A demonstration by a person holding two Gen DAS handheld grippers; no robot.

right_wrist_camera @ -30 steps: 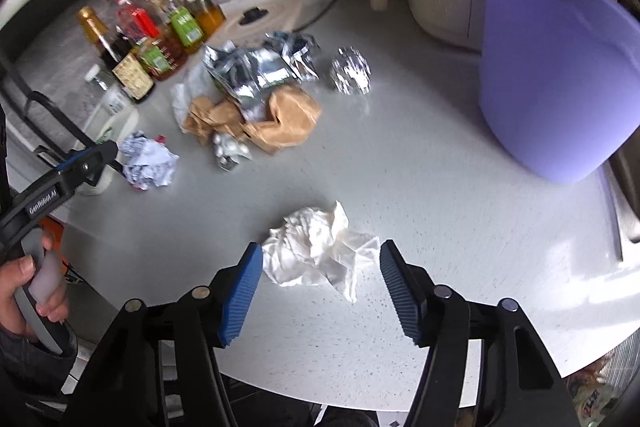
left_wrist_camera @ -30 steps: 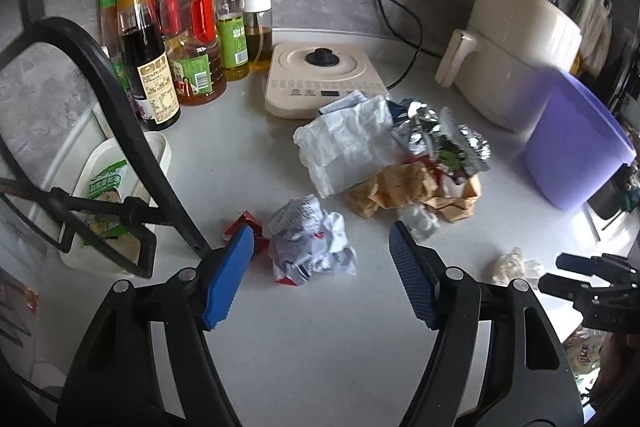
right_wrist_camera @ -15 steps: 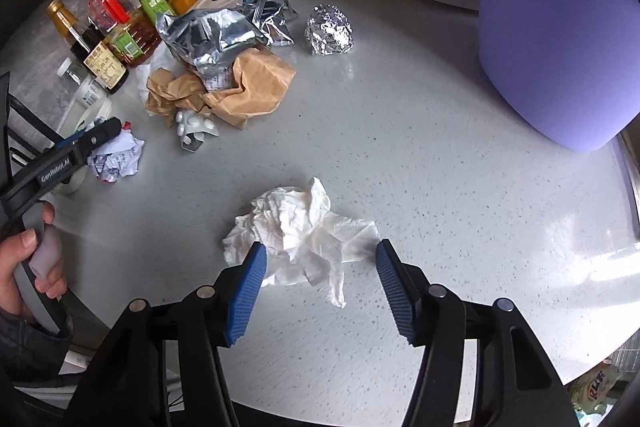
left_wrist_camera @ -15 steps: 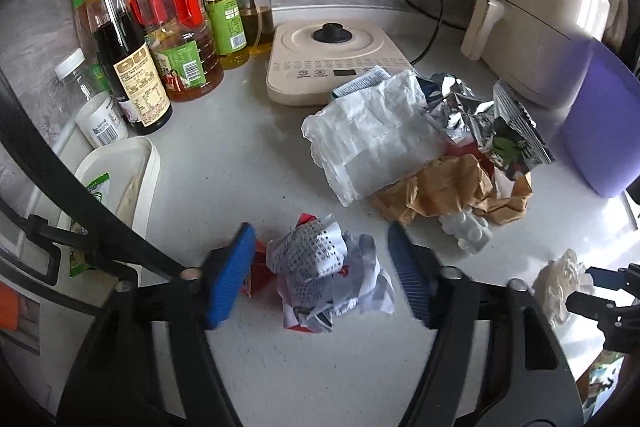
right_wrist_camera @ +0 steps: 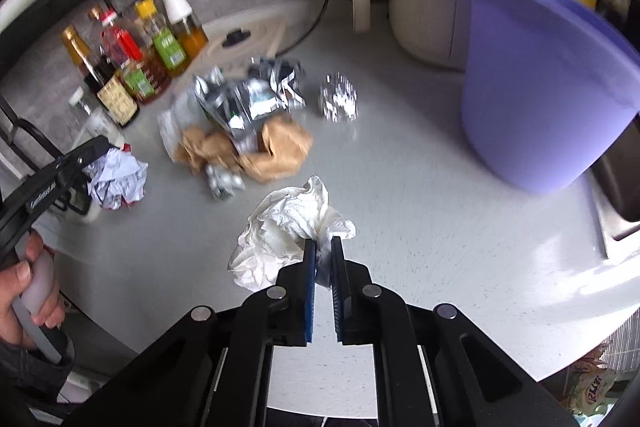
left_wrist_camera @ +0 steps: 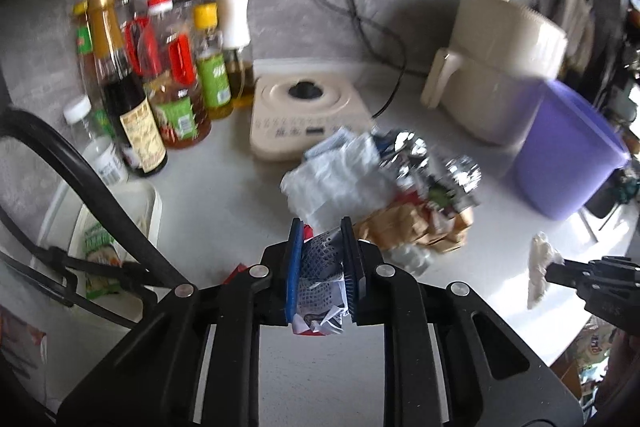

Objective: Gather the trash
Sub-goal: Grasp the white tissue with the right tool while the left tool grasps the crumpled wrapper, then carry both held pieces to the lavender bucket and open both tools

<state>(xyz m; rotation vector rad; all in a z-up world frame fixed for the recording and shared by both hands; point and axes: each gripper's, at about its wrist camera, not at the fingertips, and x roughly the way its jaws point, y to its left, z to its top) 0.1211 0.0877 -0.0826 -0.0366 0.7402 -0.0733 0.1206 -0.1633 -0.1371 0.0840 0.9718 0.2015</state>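
Left wrist view: the left gripper (left_wrist_camera: 322,239) has just been closing and now clenches the crumpled printed paper ball with red scraps (left_wrist_camera: 320,267) between its 2 blue pads (left_wrist_camera: 295,267), lifted clear of the speckled white countertop (left_wrist_camera: 208,203). Just ahead lies the trash pile: a flat crumpled white wrapper (left_wrist_camera: 336,179), torn silver foil packets (left_wrist_camera: 424,163) and crumpled brown paper (left_wrist_camera: 412,227), all touching one another. Behind the pile sits a cream induction cooker (left_wrist_camera: 308,111); to its left stands a cluster of sauce and oil bottles (left_wrist_camera: 160,79) against the grey wall. A white tray (left_wrist_camera: 152,211) and a black wire rack (left_wrist_camera: 92,187) crowd the left edge. At the right, a cream air fryer (left_wrist_camera: 500,75) and a purple plastic bin (left_wrist_camera: 560,151) stand side by side. Bare counter stays open between the bottles and the pile, and under the gripper.

Right wrist view: the right gripper (right_wrist_camera: 323,247) has also just been closing; its jaws are nearly together, pinching a corner of the crumpled white tissue (right_wrist_camera: 284,227), which hangs out to the left of the fingers. The purple plastic bin (right_wrist_camera: 540,95) stands well apart at the upper right, with a wide strip of bare countertop (right_wrist_camera: 420,195) between. A small silver foil ball (right_wrist_camera: 339,99) sits alone near the pile. At the left edge a hand (right_wrist_camera: 28,291) grips the other tool's handle, beyond the counter's curved front edge.
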